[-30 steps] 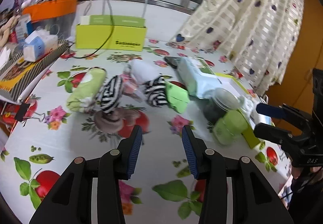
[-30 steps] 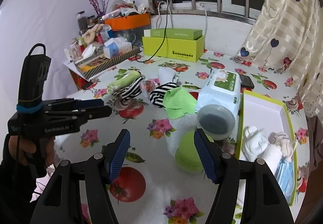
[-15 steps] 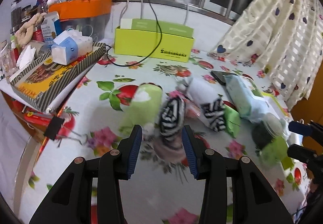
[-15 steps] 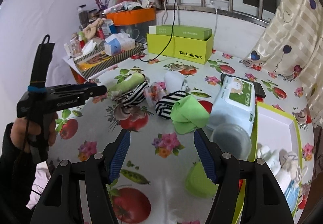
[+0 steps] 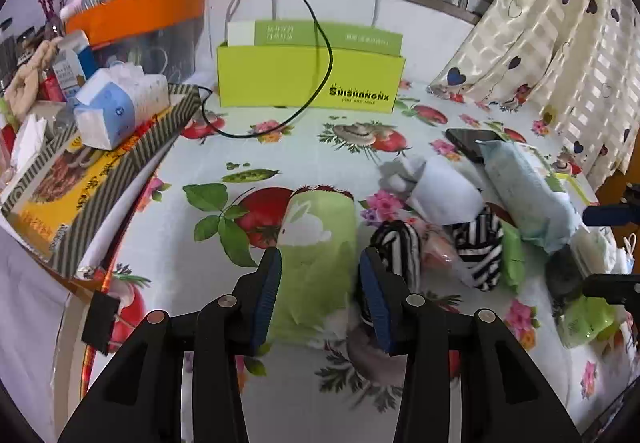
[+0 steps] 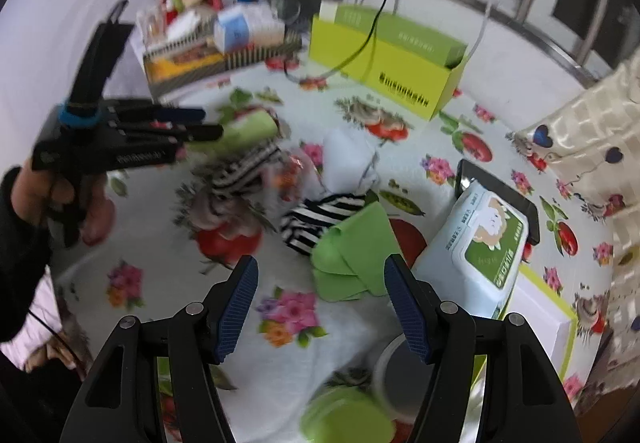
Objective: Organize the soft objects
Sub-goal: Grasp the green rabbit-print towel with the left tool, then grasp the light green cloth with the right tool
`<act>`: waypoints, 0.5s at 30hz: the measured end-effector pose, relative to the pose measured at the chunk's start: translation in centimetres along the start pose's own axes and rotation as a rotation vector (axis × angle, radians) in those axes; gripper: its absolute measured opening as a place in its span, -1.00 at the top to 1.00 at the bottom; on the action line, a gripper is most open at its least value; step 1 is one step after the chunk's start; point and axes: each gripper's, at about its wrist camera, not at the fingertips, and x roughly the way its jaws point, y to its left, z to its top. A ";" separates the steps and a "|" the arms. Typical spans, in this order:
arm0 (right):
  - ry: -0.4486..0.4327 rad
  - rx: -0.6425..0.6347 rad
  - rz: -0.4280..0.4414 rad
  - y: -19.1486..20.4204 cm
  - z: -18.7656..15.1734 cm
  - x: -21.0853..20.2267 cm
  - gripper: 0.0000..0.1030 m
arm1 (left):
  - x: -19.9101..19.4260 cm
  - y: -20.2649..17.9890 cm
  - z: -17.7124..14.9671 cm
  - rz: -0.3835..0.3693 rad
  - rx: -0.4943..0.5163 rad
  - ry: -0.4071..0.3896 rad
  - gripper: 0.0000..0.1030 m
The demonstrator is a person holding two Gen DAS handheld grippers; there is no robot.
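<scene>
Two open stretches of the flower-and-fruit printed tablecloth [image 5: 280,147] show: one in the middle of the left wrist view, between the soft pile and the lime-green cardboard box [image 5: 308,79] at the top centre, and one at the lower left of the right wrist view. The table edge runs down the left of the left wrist view, where a striped cardboard tray [image 5: 100,179] of packets overhangs it.

The soft things lie in a loose cluster across the centre of both views: a rolled light-green towel with a white rabbit [image 5: 316,255], a black-and-white striped sock roll [image 5: 400,247] just beside it, a white rolled cloth [image 5: 444,191], a second striped roll [image 6: 320,219] and a folded green cloth [image 6: 352,255]. A pale blue pack of wet wipes [image 6: 484,243] lies to the right, partly over a black phone [image 6: 472,171], with a white-lined yellow box [image 6: 536,319] at the lower right. A black cable [image 5: 320,75] crosses the lime box.

The left gripper [image 5: 320,283] stands part open with the green towel's near end between its blue pads; whether they press it I cannot tell. The right gripper [image 6: 320,303] is wide open over the tablecloth, just short of the folded green cloth, holding nothing.
</scene>
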 end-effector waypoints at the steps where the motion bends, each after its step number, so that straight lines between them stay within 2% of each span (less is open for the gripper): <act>1: 0.025 -0.006 0.005 -0.5 0.2 0.7 -0.28 | 0.5 0.2 0.0 -0.002 -0.003 0.011 0.18; 7: 0.165 -0.030 0.017 -2.4 1.3 5.1 -0.28 | 2.2 0.7 -0.3 -0.014 -0.017 0.051 0.18; 15: 0.305 -0.106 0.027 -2.7 2.3 9.3 -0.28 | 3.3 0.6 -0.5 -0.012 0.000 0.068 0.10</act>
